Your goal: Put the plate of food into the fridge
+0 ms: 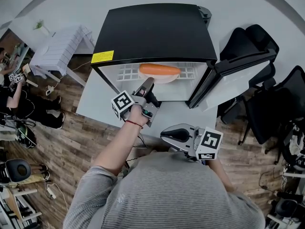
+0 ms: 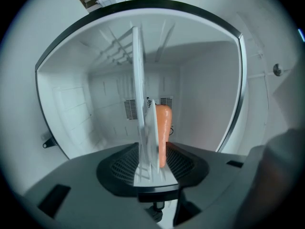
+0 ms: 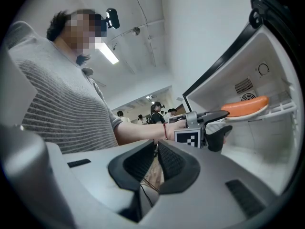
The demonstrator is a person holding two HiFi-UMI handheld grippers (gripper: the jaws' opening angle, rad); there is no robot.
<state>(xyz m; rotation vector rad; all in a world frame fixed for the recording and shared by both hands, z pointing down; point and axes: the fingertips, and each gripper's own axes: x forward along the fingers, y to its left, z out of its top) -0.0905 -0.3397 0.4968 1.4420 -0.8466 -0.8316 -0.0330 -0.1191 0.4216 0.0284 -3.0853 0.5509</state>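
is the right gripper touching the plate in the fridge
Apart. Head view shows the right gripper held near the person's body, while the plate sits inside the fridge.

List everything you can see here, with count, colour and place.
fridge: one, black outside, white inside, on the platform, door open at right
sticker: one, yellow, fridge's top front-left corner
wire shelf: one, white, inside the fridge
plate: one, white, on the wire shelf
food: one, orange, sausage-shaped, on the plate
platform: one, grey, under the fridge
office chairs: at least two, black, right of the fridge
slatted table: one, white, left of the fridge
left gripper: one, grey-black, jaws open around the plate's rim
right gripper: one, grey-black, by the person's body, jaws together, empty
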